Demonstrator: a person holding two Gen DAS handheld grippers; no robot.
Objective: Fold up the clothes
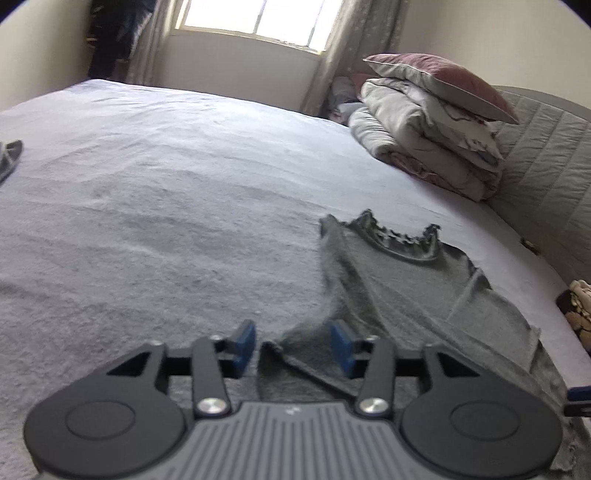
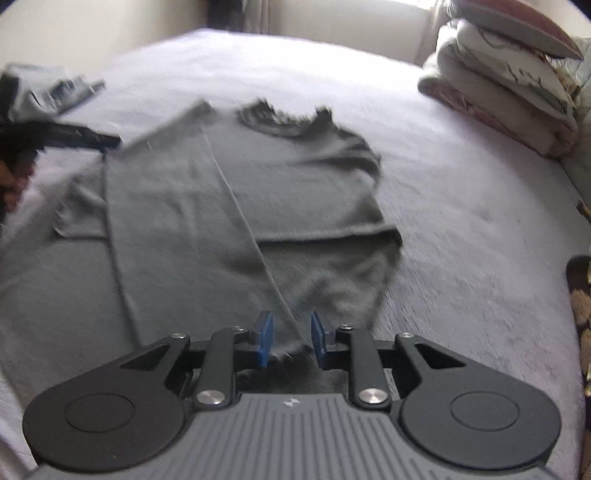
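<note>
Nearest in the left wrist view, the left gripper [image 1: 293,345] stands with its two blue pads apart, at a middling width. A corner of the one grey T-shirt [image 1: 399,295] lies on the sheet between the pads, and neither pad presses on it. In the right wrist view, the right gripper [image 2: 291,341] shows a narrower gap between its two blue pads; the shirt's hem edge [image 2: 291,350] lies in that gap, loose, with cloth visible on both sides of a thin folded seam. No pad grips the fabric there either.

Beyond the grippers, the single T-shirt [image 2: 240,192] is spread flat on the bed [image 2: 461,206], collar pointing away from the cameras, with one side folded inward so that a straight fold edge runs diagonally down the body. One short sleeve sticks out at the left in the right wrist view. That view is blurred.

Farther left in the same view, the left gripper's black body [image 2: 74,134] reaches in over the shirt's shoulder, with part of a hand [image 2: 13,181] behind it. Past it lies one small pile of grey clothes [image 2: 48,90] on the sheet.

Farthest, by the quilted headboard [image 1: 546,166], one stack of folded bedding [image 1: 424,147] carries one mauve pillow [image 1: 443,79]. One bright window [image 1: 258,20] with two curtains closes the room.
</note>
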